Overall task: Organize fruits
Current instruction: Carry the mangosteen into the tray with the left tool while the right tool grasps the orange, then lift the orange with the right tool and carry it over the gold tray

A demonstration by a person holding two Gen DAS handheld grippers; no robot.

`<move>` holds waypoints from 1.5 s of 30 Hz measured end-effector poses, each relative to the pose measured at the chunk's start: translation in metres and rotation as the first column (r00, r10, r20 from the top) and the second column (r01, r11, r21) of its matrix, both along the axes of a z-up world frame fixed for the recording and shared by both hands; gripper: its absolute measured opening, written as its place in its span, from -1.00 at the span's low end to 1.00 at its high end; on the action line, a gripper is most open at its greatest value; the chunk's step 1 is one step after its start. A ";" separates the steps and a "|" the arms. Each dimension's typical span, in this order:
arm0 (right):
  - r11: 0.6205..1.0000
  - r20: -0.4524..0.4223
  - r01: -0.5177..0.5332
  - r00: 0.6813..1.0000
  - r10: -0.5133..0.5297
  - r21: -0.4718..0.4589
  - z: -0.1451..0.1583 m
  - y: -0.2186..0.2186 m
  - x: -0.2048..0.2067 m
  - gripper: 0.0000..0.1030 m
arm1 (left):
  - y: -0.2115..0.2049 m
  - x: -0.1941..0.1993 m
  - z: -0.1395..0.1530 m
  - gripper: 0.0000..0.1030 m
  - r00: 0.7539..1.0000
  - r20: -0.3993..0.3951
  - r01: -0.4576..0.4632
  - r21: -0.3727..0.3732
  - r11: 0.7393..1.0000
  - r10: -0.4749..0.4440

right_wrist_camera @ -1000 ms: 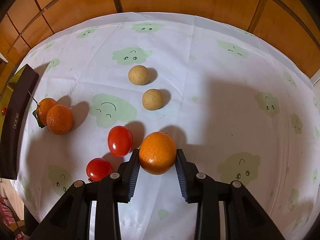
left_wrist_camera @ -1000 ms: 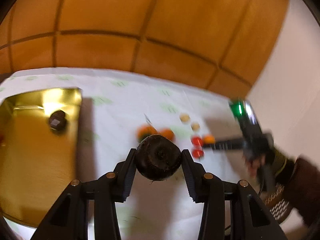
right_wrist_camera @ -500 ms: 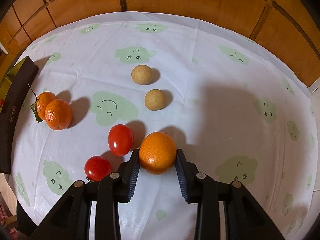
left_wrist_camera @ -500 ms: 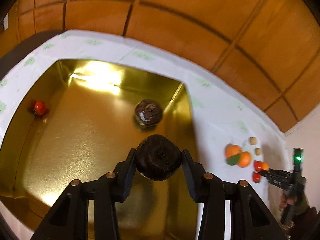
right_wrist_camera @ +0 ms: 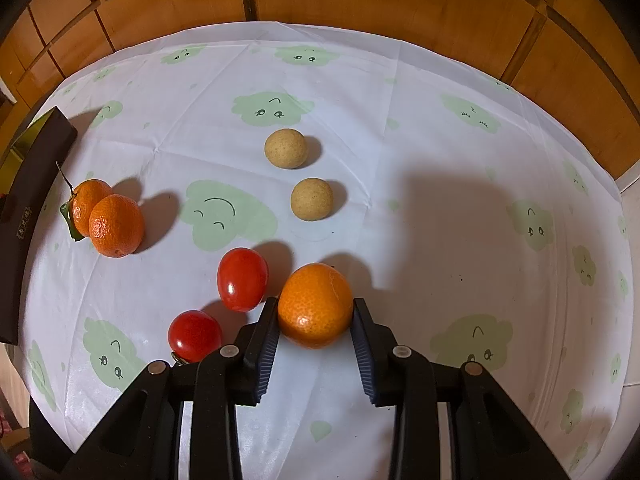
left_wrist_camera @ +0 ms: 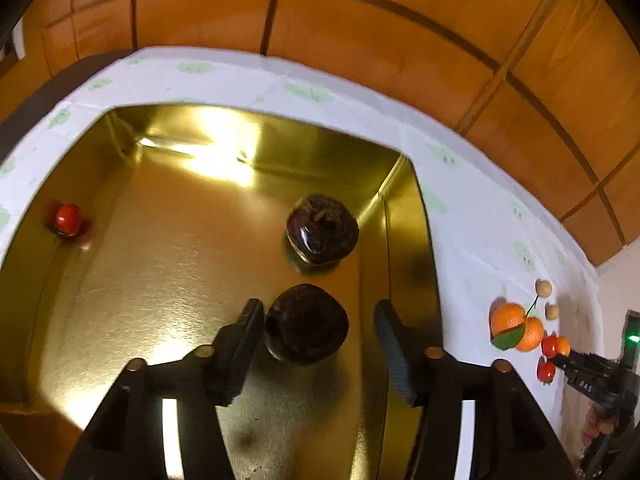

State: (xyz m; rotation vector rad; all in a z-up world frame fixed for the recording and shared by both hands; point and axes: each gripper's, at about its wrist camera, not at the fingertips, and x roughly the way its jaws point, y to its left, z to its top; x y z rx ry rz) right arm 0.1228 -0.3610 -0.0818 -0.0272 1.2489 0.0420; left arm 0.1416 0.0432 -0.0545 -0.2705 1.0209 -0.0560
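Observation:
In the left wrist view a gold tray holds a small red tomato at its left wall and a dark round fruit near its right wall. A second dark fruit rests on the tray floor between the jaws of my left gripper. Those jaws are opening; the right pad stands clear of the fruit. In the right wrist view my right gripper is shut on an orange that sits on the white tablecloth.
On the cloth lie two oranges with a leaf, two red tomatoes and two tan round fruits. The tray's dark outer wall is at the far left. Orange floor tiles surround the table.
My left gripper swung from above the cloth to over the tray, then sank into it. Its jaws spread and let go of the dark fruit. The right gripper and its orange stayed put.

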 end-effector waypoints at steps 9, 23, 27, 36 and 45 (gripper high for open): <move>1.000 0.002 -0.004 1.000 0.004 -0.011 -0.003 0.004 0.000 -0.31 | -0.017 -0.058 0.036 0.36 0.982 0.188 -0.039 0.111 0.993 0.017; 0.999 0.006 -0.012 1.000 0.012 -0.033 -0.006 0.014 -0.003 -0.31 | -0.044 -0.112 0.050 0.45 0.967 0.245 0.025 0.145 0.989 -0.061; 0.999 0.007 -0.013 1.000 0.013 -0.037 -0.007 0.015 -0.003 -0.31 | -0.043 -0.114 0.048 0.48 0.971 0.233 0.024 0.133 0.991 -0.055; 0.999 0.008 -0.014 1.000 0.014 -0.041 -0.006 0.016 -0.005 -0.31 | -0.036 -0.117 0.041 0.48 0.975 0.219 0.006 0.147 0.989 -0.039; 0.999 0.010 -0.008 1.000 0.009 -0.043 -0.005 0.018 -0.006 -0.31 | -0.020 -0.125 0.039 0.57 0.970 0.242 -0.044 0.176 0.983 0.000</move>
